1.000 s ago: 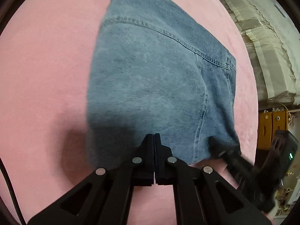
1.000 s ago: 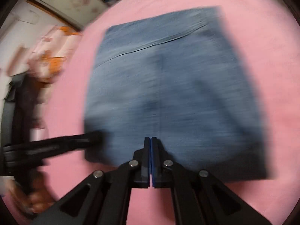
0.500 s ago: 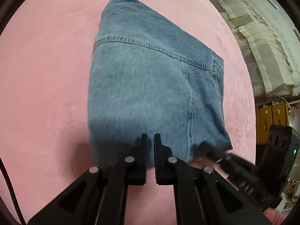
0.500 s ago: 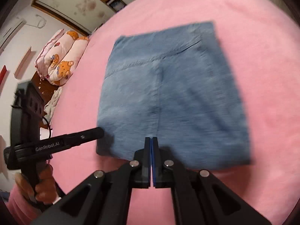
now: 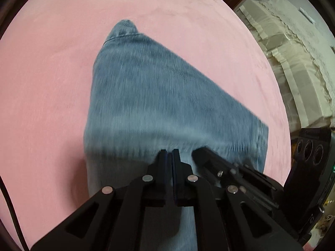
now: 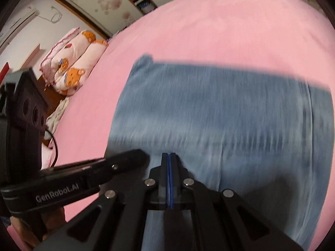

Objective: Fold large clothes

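Two grippers: the left gripper [image 5: 169, 153] and the right gripper [image 6: 169, 156] sit side by side over the near end of the jeans [image 5: 157, 104], tips close to each other but apart.
Left gripper state: fingers drawn almost together, only a slim dark slit between the pads; whether any denim is caught in there, cannot tell.
Right gripper state: fingers pressed flat together with a thin blue line down the seam. In the left view its tip lands on the denim just right of the left fingertips.
Jeans: a folded blue slab spread ahead of both grippers on the pink cover [image 5: 52, 73]. It narrows to a rounded corner at the far end as the left camera sees it. The near end runs on under both grippers toward the cameras, paler there.
Seam: a stitched line runs along the jeans' right side, ahead and right of the right gripper [image 6: 308, 108].
Blur: the denim is streaked in both views, so fine detail is lost.
Left of the right gripper: the left gripper's body crosses in low, white lettering on its side, its tip over the jeans' left edge.
Far left: bear-print pillows [image 6: 71, 71] beyond the cover's edge.
Far right of the left gripper: stacked cream bedding [image 5: 293, 62] off the cover.
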